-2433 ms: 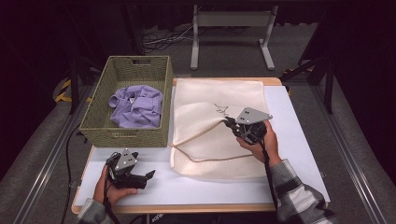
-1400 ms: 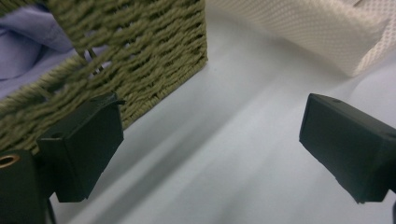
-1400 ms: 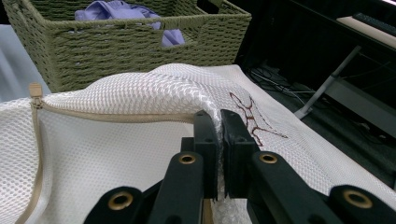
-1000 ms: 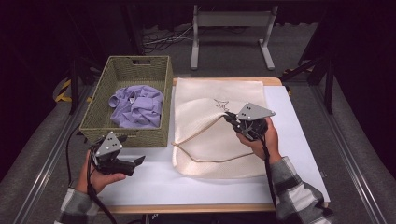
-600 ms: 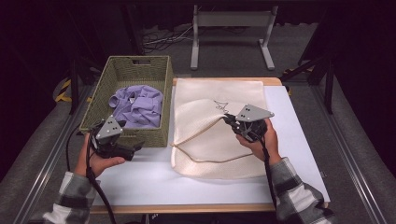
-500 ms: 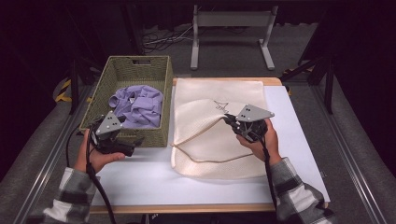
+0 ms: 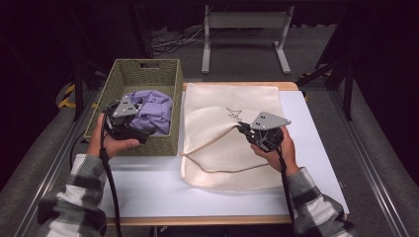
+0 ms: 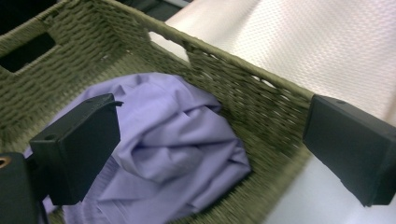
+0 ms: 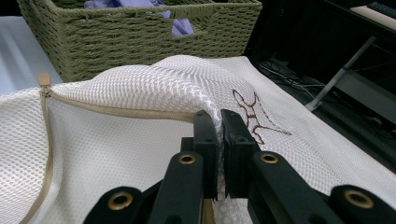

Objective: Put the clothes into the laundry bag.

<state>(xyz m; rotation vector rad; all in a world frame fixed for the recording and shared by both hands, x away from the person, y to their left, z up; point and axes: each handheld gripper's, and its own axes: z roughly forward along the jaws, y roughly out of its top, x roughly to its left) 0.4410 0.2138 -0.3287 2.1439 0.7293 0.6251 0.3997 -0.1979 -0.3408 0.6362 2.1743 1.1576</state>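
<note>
The right tool [image 7: 243, 129] pinches the top layer of the mesh bag [image 7: 212, 163], lifting it off the white surface [image 7: 148, 187]. The left tool [image 8: 210, 154] hangs spread wide over the basket [image 7: 133, 79], jaws either side of the purple shirt [image 8: 173, 140].

Recording bench in a lab or studio, not a home. A white-topped table [image 7: 148, 182] is set among dark drapes; metal rails [image 7: 378, 182] are seen along both sides of the table. Beyond the table's far edge a grey metal stand [image 7: 244, 34] is placed on grey carpet, with loose cables [image 7: 170, 44] beside it. A cabled gripper rig is held in each hand over the table. Laundry props are laid out: a wicker basket [image 7: 148, 74] and a mesh bag [image 7: 232, 163].
</note>
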